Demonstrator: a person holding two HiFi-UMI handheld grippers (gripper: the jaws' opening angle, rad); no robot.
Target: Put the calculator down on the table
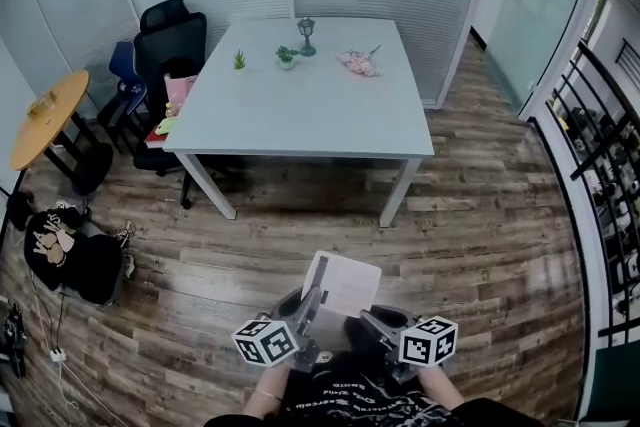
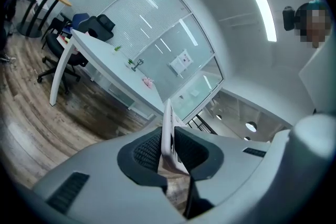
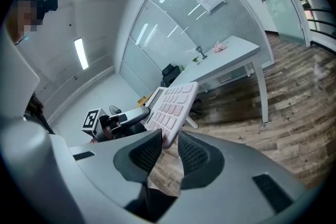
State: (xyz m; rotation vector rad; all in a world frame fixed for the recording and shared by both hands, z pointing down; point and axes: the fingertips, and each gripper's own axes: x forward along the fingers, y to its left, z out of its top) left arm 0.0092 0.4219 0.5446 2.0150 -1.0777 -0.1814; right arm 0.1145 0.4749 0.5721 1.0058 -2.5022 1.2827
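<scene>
Left tool (image 1: 312, 303) and right tool (image 1: 366, 320) each pinch the calculator (image 1: 342, 283). Carry it level to the far surface (image 1: 310, 105), lower it flat, then release.

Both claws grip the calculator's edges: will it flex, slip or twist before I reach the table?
Probably stiff: the calculator looks flat though pinched only at its edges by the left claw and right claw. Likely light, since it looks thin edge-on. The right claw holds just a corner, so it may pivot there.
</scene>
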